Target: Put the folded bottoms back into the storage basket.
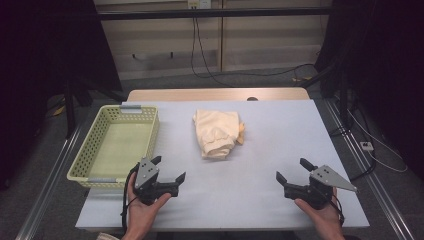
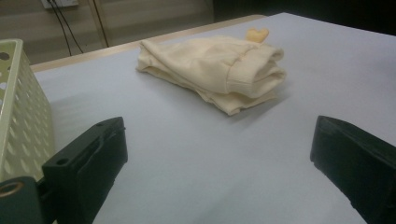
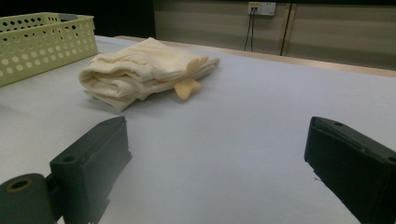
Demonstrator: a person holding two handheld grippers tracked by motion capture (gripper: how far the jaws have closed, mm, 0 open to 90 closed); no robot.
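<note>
Grey table [image 1: 280, 150], folded cream garment [image 1: 218, 133] mid-way, basket [image 1: 118, 145] left. Left gripper [image 1: 170, 169] and right gripper [image 1: 290, 171] both gaping, empty. Risk: single-layer pinch unfolds it.

Lab or recording room, not a home. Bare work table [image 1: 260, 200] with a plain pale-grey top on a wooden board, standing on grey carpet. Black curtains [image 1: 380, 60] hang at both sides, with dark stand legs [image 1: 70, 110] at the left. Back wall is plain beige panels with a dark rail [image 1: 215, 12] across it and a wall socket [image 1: 199, 4] with black cables [image 1: 200, 55] running down and across the floor. White power strip [image 1: 366, 145] lies on the floor at right. Metal rails [image 1: 47, 185] flank the table. Dim, staged lighting.
</note>
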